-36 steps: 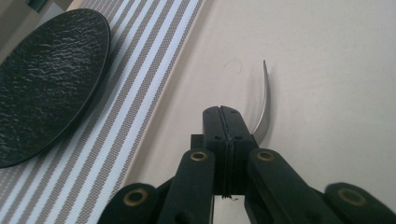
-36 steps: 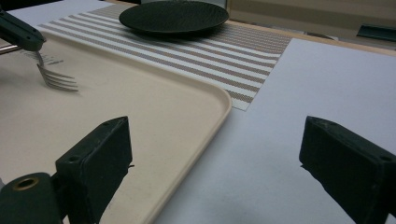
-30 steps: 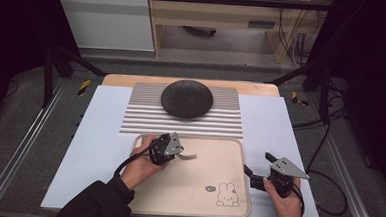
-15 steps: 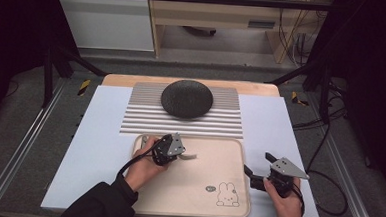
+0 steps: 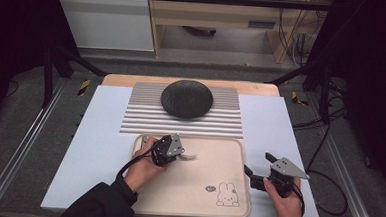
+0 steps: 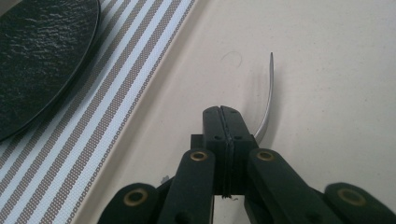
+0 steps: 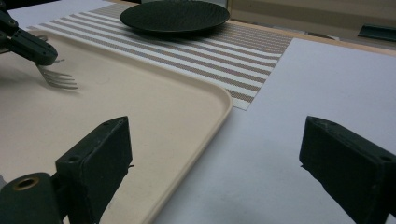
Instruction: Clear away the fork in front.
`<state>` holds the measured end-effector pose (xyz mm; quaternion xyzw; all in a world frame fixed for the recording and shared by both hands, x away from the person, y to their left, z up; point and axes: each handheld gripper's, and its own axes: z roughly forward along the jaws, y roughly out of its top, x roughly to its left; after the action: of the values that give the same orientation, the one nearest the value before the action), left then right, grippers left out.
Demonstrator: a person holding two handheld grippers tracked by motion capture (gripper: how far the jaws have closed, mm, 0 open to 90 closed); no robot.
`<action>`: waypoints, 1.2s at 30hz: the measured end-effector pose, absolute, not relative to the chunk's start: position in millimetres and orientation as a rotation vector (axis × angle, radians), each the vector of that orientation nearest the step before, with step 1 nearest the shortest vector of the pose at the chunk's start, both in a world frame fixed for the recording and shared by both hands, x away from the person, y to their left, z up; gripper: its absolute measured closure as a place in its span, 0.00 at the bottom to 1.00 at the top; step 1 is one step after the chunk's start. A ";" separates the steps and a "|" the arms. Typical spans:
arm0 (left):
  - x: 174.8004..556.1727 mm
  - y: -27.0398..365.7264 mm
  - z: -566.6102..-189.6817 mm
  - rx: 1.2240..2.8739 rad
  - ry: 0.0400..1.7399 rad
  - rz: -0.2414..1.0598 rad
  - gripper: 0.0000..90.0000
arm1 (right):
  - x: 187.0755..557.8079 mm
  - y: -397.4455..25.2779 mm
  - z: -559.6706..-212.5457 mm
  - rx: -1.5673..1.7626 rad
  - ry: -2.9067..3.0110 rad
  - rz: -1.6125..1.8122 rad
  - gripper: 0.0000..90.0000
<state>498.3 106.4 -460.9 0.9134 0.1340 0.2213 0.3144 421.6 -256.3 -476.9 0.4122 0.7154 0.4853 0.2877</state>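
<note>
The left hand-held gripper (image 5: pixel 178 154) sits over the upper left part of the beige tray (image 5: pixel 228 155), its jaws pressed together on the handle of a fork (image 5: pixel 188 157). The fork sticks out past the jaw tips to the right, its prongs (image 7: pixel 58 79) just above the tray's floor. The right hand-held gripper (image 5: pixel 251 172) rests at the tray's right edge on the counter (image 5: pixel 280 128), jaws spread wide and holding nothing. A dark plate (image 5: pixel 187 98) lies on the striped mat (image 5: pixel 140 118) beyond the tray.
</note>
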 end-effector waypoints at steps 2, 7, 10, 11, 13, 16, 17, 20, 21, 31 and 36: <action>496.9 106.8 -462.1 2.414 0.353 0.575 1.00 | 421.7 -256.2 -476.9 1.101 1.911 1.297 0.11; 496.7 109.3 -465.4 2.424 0.369 0.579 1.00 | 421.8 -255.9 -477.1 1.100 1.913 1.296 0.11; 498.2 111.1 -466.4 2.427 0.388 0.577 1.00 | 421.8 -255.8 -477.2 1.100 1.913 1.295 0.11; 498.4 111.5 -466.6 2.428 0.388 0.579 1.00 | 421.9 -255.8 -477.2 1.100 1.913 1.295 0.11; 498.6 112.4 -467.5 2.429 0.397 0.570 1.00 | 421.8 -256.0 -477.2 1.102 1.913 1.296 0.11; 497.3 112.5 -470.0 2.438 0.404 0.558 1.00 | 421.8 -256.1 -477.2 1.103 1.913 1.295 0.11; 496.6 112.7 -469.9 2.435 0.412 0.557 1.00 | 421.8 -256.1 -477.2 1.101 1.913 1.294 0.11; 495.2 114.0 -469.8 2.433 0.424 0.543 1.00 | 421.8 -256.0 -477.1 1.100 1.913 1.296 0.11; 494.6 114.5 -469.8 2.431 0.430 0.538 1.00 | 421.8 -255.9 -477.2 1.100 1.913 1.295 0.11; 480.1 118.9 -470.0 2.419 0.436 0.495 1.00 | 421.4 -255.1 -477.3 1.101 1.918 1.294 0.11; 469.3 121.6 -470.1 2.420 0.425 0.482 1.00 | 421.2 -254.6 -477.3 1.100 1.918 1.294 0.10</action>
<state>469.3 121.6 -470.1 0.9177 0.1612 0.1830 0.3135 421.2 -254.6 -477.3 0.4116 0.7175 0.4839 0.2856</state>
